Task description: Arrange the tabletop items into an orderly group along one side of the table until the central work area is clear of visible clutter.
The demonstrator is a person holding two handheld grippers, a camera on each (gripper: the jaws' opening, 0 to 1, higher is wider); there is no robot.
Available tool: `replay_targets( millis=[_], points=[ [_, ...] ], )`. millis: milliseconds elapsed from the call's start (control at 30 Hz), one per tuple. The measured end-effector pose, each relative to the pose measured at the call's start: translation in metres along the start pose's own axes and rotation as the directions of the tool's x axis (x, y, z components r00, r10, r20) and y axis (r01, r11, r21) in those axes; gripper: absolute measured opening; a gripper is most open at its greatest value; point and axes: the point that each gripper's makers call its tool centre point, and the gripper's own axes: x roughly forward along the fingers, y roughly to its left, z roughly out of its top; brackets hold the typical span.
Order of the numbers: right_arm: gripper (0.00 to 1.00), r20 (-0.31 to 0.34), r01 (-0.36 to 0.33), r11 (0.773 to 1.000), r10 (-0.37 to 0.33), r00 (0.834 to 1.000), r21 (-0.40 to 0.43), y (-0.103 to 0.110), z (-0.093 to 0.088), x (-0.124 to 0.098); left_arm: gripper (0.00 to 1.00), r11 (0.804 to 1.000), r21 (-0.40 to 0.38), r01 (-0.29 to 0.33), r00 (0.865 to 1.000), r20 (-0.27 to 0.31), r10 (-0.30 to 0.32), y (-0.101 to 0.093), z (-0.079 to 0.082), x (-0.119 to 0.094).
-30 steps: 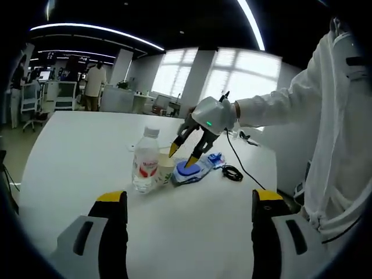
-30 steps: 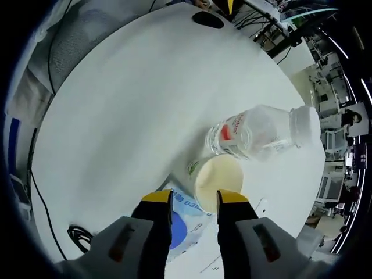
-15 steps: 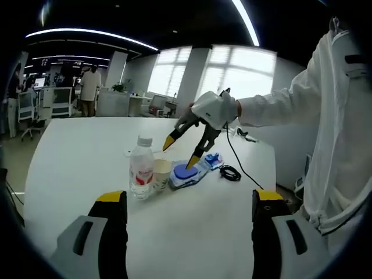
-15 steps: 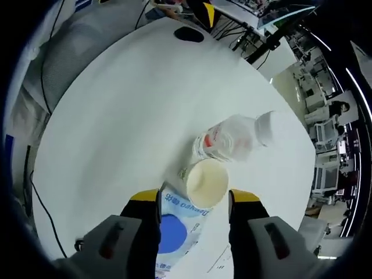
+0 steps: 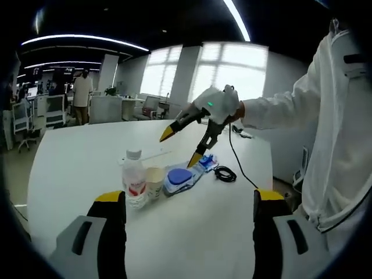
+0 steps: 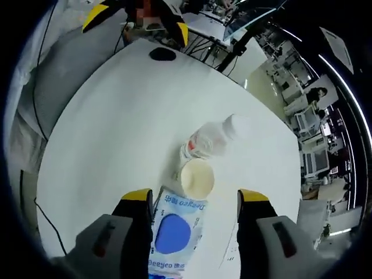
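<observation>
**Right gripper lifts off the cluster, jaws wide**

Lifted since a second ago, the right gripper (image 5: 180,145) now hangs well above the cluster, its jaws spread wider than before and holding nothing; in its own view the items have shrunk beneath it (image 6: 195,197). Nearest the camera in the left gripper view, the left gripper (image 5: 189,200) hovers over bare table (image 5: 192,232), jaws spread and empty. Just beyond it stand the water bottle (image 5: 134,186) and the paper cup (image 5: 154,183), touching or nearly so, with the blue wipes pack (image 5: 179,178) lying flat right beside the cup. A small blue packet (image 5: 208,160) sits past the pack, and a coiled black cable (image 5: 224,173) lies near the table's edge. Far behind, a person stands among office desks.

Judging by the layout, the grouping step looks largely done: bottle, cup and pack sit together. Next would likely be checking for stragglers, perhaps the cable, which would call for a low, narrow pinch.
</observation>
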Motion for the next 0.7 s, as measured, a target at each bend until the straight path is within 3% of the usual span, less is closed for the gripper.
replay_targets(
  millis=[233, 433, 700],
  points=[
    [0.58, 0.035, 0.073, 0.991, -0.077, 0.996, 0.109, 0.004, -0.009, -0.029, 0.94, 0.999, 0.047, 0.021, 1.0, -0.021, -0.02, -0.011, 0.014, 0.005],
    [0.59, 0.062, 0.134, 0.965, -0.151, 0.987, 0.224, 0.012, -0.021, -0.058, 0.95, 0.995, 0.088, 0.037, 0.999, -0.034, -0.034, -0.021, 0.026, 0.009],
    [0.59, 0.072, 0.218, 0.894, -0.266, 0.961, 0.391, 0.035, -0.051, -0.104, 0.98, 0.988, 0.139, 0.065, 0.996, -0.066, -0.056, -0.039, 0.034, 0.016]
  ],
)
